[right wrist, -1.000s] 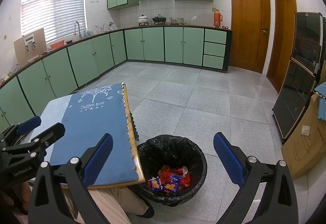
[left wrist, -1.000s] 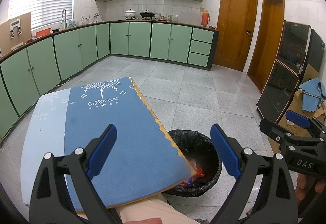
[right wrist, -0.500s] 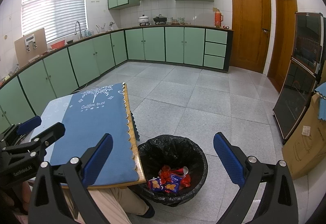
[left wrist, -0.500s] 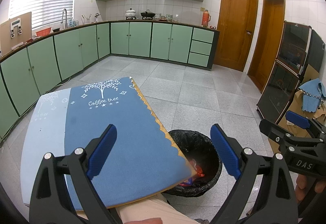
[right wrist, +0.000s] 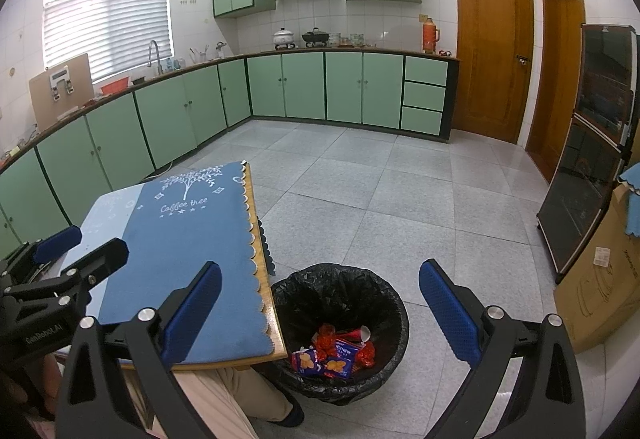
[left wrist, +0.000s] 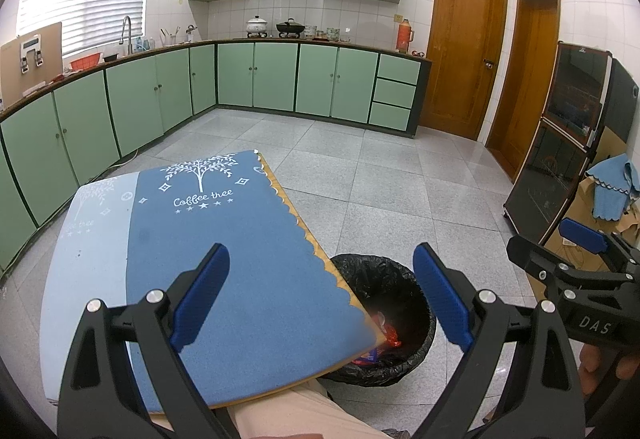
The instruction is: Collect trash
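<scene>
A bin with a black liner [right wrist: 340, 295] stands on the floor beside the table; it also shows in the left wrist view [left wrist: 384, 279]. Red and blue snack wrappers [right wrist: 334, 353] lie in its bottom. My left gripper [left wrist: 320, 299] is open and empty above the table's near right corner. My right gripper [right wrist: 320, 311] is open and empty above the bin. Each gripper shows at the edge of the other's view: the right one [left wrist: 580, 239] and the left one [right wrist: 56, 243].
A low table with a blue "Coffee tree" mat [left wrist: 224, 247] is at the left. A person's leg in beige trousers [right wrist: 224, 395] is under it. Green cabinets [left wrist: 120, 99] line the walls. A dark glass cabinet [right wrist: 592, 159] and a cardboard box [right wrist: 600, 279] stand at the right.
</scene>
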`<control>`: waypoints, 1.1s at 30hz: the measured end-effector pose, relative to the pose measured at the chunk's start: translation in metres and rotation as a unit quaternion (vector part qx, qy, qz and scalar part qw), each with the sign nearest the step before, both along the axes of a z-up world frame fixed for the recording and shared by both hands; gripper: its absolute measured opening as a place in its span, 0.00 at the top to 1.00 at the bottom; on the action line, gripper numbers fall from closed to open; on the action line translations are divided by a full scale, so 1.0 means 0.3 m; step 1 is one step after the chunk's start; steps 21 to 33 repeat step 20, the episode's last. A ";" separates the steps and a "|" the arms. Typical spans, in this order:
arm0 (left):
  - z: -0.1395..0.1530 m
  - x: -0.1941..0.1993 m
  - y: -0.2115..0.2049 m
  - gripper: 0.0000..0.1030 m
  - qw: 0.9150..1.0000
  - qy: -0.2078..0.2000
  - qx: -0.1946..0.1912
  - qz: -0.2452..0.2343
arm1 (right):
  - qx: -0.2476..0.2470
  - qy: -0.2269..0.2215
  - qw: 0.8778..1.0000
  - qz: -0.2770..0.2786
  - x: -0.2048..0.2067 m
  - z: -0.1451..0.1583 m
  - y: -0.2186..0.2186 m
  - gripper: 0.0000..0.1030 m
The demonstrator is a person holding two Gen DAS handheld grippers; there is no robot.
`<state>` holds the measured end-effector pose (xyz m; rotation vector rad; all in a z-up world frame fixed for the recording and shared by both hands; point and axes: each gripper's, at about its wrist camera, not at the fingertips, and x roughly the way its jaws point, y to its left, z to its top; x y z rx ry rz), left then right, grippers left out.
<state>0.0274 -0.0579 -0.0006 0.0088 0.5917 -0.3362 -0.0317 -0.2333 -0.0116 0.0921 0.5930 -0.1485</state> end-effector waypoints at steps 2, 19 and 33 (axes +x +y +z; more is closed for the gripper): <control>0.000 0.000 0.001 0.13 1.000 0.000 -0.001 0.000 | 0.000 0.000 1.000 0.000 0.000 0.000 0.000 0.06; -0.012 0.007 0.004 0.13 1.000 0.002 -0.003 0.002 | 0.001 0.000 1.000 0.001 0.010 -0.007 0.001 0.06; -0.011 0.007 0.003 0.13 1.000 0.002 -0.002 0.002 | 0.001 0.000 1.000 0.001 0.011 -0.007 -0.001 0.06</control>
